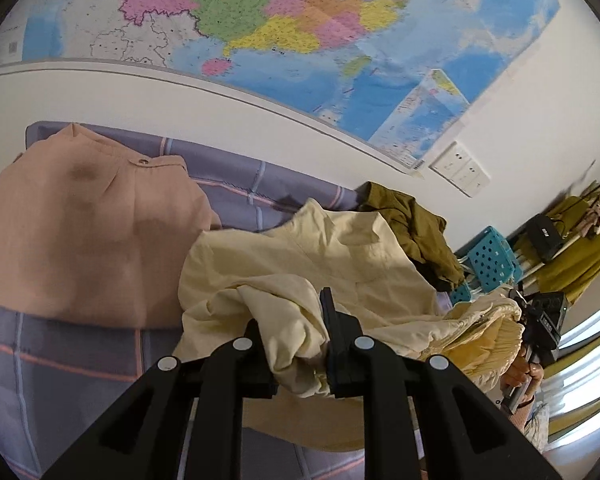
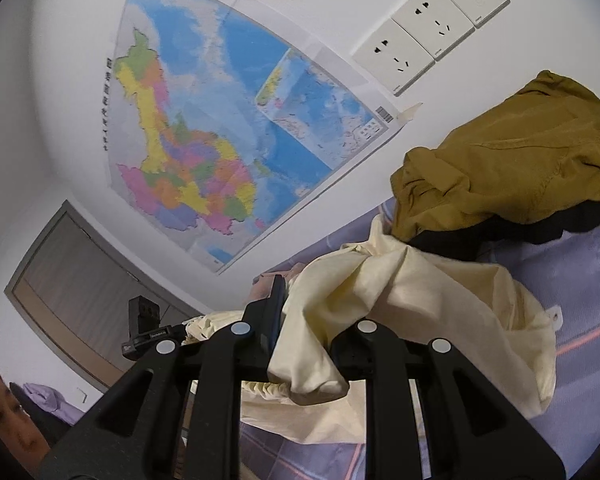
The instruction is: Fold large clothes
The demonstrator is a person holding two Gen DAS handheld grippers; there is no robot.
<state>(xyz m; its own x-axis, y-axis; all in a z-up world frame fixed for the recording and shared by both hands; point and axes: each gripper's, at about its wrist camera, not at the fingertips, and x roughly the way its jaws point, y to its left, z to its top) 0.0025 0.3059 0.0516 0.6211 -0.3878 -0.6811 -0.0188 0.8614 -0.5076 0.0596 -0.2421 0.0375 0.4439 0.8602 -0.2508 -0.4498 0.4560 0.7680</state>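
A: What is the left claw [image 1: 296, 328] doing?

B: It is clenched on a bunch of the cream garment [image 1: 300, 264]. The cloth is pinched between its two black fingers [image 1: 332, 312] and spills out below them.

A: And the right claw [image 2: 300, 320]?

B: Also clenched on the same cream garment [image 2: 400, 292]. A fold of it hangs over the claw's frame, between the fingers. In the left wrist view the right claw shows at the right edge, with a hand [image 1: 520, 372] under it and gathered cream cloth beside it.

A: Where does the garment lie?

B: On the bed, over a purple checked sheet [image 1: 60, 360] with pink and pale lines. Part of it is lifted by the claws; the rest rests crumpled on the sheet.

A: What is near it?

B: A pink garment [image 1: 80, 232] lies spread flat to the left, just beside the cream one. An olive garment [image 2: 500, 168] sits in a heap behind it, close to the wall, touching its far edge.

A: And the wall?

B: A coloured map [image 2: 220, 120] is stuck on it, with white sockets [image 2: 420, 40] beside the map's corner. A blue perforated basket [image 1: 492, 260] stands past the bed's end.
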